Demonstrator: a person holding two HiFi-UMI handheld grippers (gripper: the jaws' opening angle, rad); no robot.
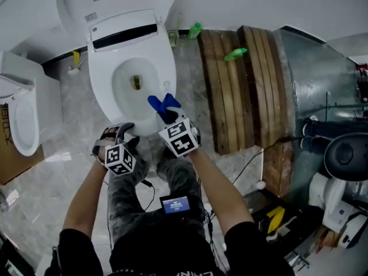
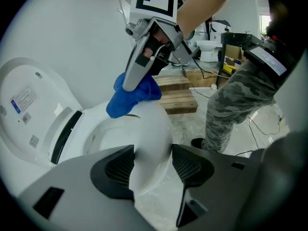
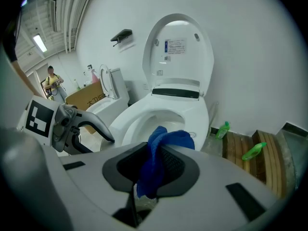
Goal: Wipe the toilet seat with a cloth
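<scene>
Two claws at toilet seat [image 1: 168, 76]: right claw [image 3: 154, 171] clamps blue cloth [image 1: 163, 104], apparently touching seat; left claw [image 2: 153, 166] wide open.

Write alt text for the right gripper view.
The right claw grips a blue cloth close to the white toilet seat, whose lid stands raised. The left claw hovers at left, and a green bottle lies on wooden boards at right.

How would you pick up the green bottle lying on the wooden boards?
Grip the green bottle around its middle, coming down from above. It lies on its side on the wooden boards, so the two long sides of its body are free to pinch.
</scene>
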